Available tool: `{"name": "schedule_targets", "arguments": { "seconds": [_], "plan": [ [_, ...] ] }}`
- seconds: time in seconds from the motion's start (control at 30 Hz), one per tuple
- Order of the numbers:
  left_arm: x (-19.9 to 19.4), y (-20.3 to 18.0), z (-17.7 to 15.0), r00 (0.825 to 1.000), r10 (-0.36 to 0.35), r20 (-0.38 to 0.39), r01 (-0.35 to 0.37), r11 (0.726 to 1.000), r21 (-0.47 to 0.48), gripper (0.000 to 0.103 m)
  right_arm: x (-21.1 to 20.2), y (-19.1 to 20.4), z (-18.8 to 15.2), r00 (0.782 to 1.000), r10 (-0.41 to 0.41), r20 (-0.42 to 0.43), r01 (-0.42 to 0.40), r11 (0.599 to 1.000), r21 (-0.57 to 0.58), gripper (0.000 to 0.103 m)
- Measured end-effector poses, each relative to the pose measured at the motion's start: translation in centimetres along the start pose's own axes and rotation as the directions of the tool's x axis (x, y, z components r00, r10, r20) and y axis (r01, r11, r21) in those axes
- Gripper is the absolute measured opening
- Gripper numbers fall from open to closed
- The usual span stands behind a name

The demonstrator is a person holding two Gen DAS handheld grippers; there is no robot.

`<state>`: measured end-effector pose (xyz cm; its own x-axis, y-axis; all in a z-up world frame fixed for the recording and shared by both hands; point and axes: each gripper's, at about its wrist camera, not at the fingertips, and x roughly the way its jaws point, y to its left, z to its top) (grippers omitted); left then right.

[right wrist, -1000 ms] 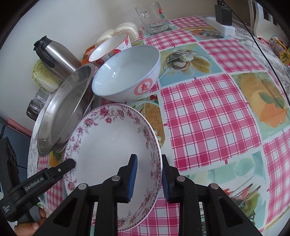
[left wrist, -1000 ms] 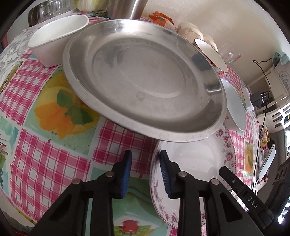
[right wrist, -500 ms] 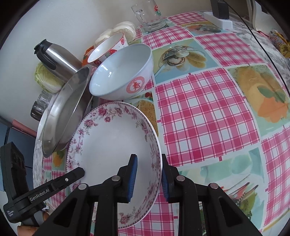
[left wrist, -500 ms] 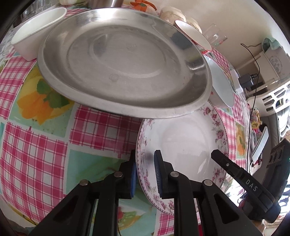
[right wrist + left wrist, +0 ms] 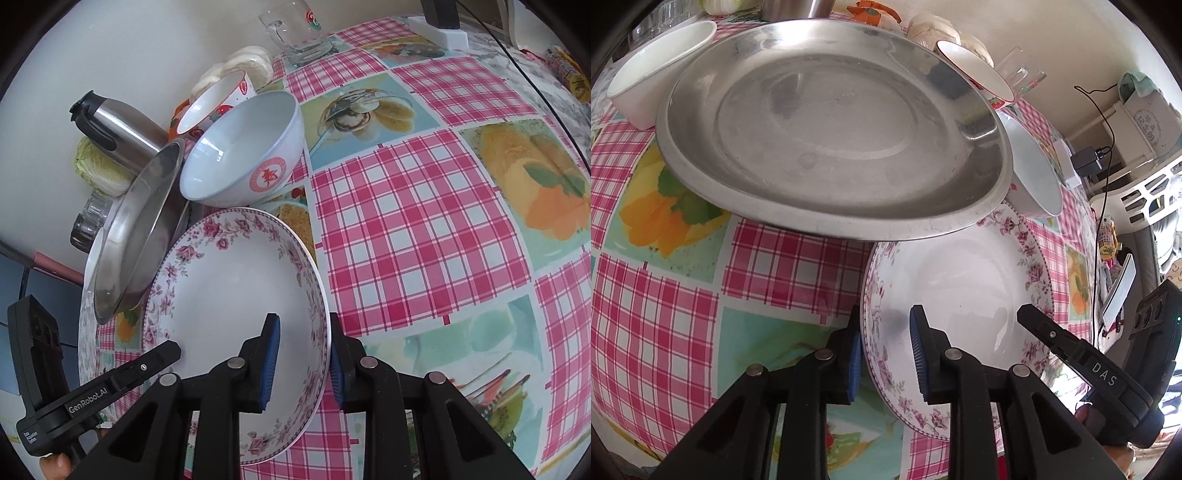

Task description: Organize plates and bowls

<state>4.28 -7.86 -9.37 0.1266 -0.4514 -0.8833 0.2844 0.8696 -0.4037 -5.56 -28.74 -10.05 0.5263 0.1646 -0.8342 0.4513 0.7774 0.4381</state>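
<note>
A white floral-rimmed plate [image 5: 964, 280] [image 5: 236, 299] is held between both grippers. My left gripper [image 5: 886, 354] straddles its left rim, jaws close around the edge. My right gripper [image 5: 304, 363] grips its right rim. A large steel plate [image 5: 827, 129] [image 5: 140, 229] lies tilted, overlapping the floral plate's far edge. A white bowl with a red emblem [image 5: 243, 151] [image 5: 1034, 170] stands behind. A small red-patterned bowl [image 5: 218, 103] [image 5: 971, 70] sits farther back. A white bowl [image 5: 657, 62] is at far left.
A steel thermos [image 5: 114, 125], a cabbage [image 5: 96, 166], a glass jar [image 5: 88, 221] and a glass mug [image 5: 295, 29] line the wall. Checked tablecloth [image 5: 424, 229] stretches to the right. A power strip [image 5: 439, 33] lies at the far edge.
My left gripper came onto the floral plate's left rim and closed around it, then widened slightly. The right gripper kept its hold; the plate shifted a little.
</note>
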Motion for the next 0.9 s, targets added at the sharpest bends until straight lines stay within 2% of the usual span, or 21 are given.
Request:
{"name": "schedule_targets", "arguments": {
  "seconds": [0.17, 0.33, 0.43, 0.73, 0.83, 0.9],
  "plan": [
    [-0.4, 0.9, -0.3, 0.999, -0.022, 0.032, 0.023, 0.999, -0.026, 0.025, 0.0, 0.3, 0.0, 1.000, -0.012, 0.009, 0.012, 1.000, -0.005, 0.028],
    [-0.6, 1.1, 0.0, 0.997, 0.008, 0.073, -0.007, 1.000, -0.013, 0.025, 0.2, 0.8, -0.1, 0.998, -0.049, 0.046, 0.050, 0.998, -0.029, 0.025],
    [-0.4, 1.0, 0.3, 0.996, 0.002, 0.088, -0.001, 1.000, -0.014, 0.025, 0.4, 1.0, 0.0, 0.997, -0.056, 0.057, 0.058, 0.998, -0.037, 0.025],
    [-0.3, 2.0, 0.9, 0.995, -0.052, 0.083, 0.057, 0.997, -0.060, 0.025, 0.6, 0.2, 0.4, 0.998, 0.000, 0.062, 0.000, 1.000, 0.009, 0.025],
    [-0.4, 2.8, 1.1, 0.995, -0.065, 0.069, 0.070, 0.995, -0.077, 0.025, 0.6, 0.3, 0.4, 0.998, -0.018, 0.061, 0.018, 1.000, 0.005, 0.017],
    [-0.3, 3.1, 1.1, 0.994, -0.079, 0.070, 0.085, 0.992, -0.092, 0.025, 0.5, -0.1, 0.4, 0.998, -0.003, 0.060, 0.002, 1.000, 0.023, 0.015]
  ]
}}
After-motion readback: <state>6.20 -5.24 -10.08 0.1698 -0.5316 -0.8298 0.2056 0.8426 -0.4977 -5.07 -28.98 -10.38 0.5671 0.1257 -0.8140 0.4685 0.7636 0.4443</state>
